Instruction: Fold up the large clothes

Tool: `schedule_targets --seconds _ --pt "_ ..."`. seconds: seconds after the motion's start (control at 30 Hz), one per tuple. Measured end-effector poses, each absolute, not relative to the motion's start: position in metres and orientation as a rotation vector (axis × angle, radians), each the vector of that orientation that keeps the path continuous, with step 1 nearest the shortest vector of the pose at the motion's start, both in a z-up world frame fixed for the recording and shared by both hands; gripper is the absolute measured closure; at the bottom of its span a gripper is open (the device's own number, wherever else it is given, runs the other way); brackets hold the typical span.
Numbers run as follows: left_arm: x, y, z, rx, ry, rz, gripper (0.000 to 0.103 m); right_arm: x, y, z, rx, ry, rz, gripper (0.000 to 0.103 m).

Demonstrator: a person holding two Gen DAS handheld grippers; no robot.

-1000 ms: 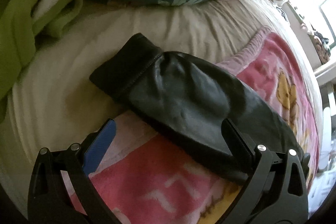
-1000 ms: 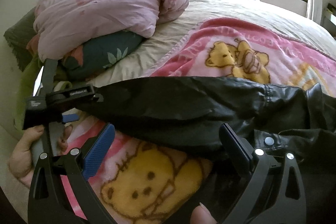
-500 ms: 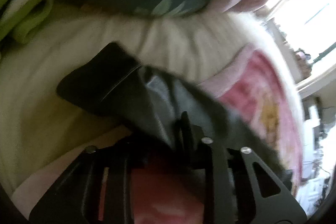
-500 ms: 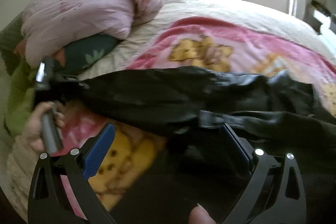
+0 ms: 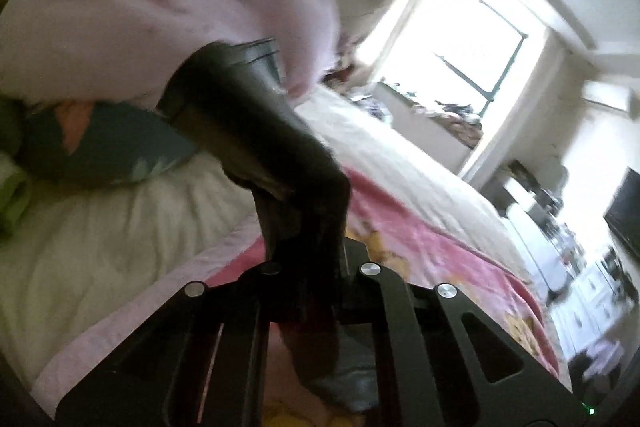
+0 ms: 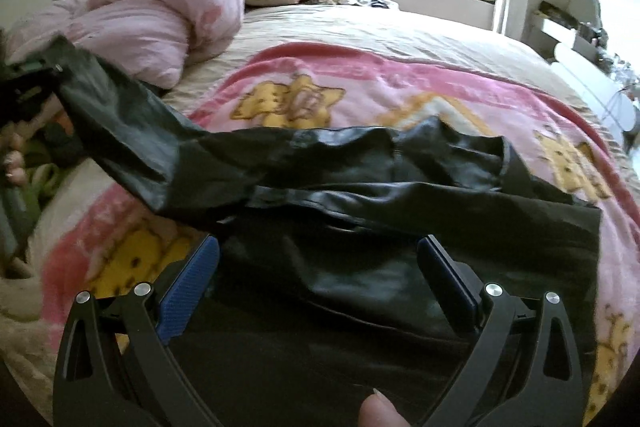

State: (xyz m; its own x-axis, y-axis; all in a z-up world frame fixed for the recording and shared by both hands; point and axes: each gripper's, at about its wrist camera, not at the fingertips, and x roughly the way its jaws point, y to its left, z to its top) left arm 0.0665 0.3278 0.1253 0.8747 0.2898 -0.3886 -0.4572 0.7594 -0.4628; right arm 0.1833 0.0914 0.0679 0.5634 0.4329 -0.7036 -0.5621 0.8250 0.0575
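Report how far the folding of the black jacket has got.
Done: the black jacket lies spread on the pink blanket. In hand: the left gripper is shut on its sleeve, lifted off the bed. The right gripper hangs open over the body. Left: no fold looks laid yet.

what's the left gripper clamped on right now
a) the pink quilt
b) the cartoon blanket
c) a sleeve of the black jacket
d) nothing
c: the left gripper is shut on the sleeve of the black jacket, held up off the pink blanket.
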Motion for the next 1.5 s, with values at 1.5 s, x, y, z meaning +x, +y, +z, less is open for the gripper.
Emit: schedule_targets --seconds 1.5 --pt "0.167 0.027 0.023 -0.104 0.688 -0.376 0.1 0.205 -0.179 0.044 0.334 0.798 0.278 0.004"
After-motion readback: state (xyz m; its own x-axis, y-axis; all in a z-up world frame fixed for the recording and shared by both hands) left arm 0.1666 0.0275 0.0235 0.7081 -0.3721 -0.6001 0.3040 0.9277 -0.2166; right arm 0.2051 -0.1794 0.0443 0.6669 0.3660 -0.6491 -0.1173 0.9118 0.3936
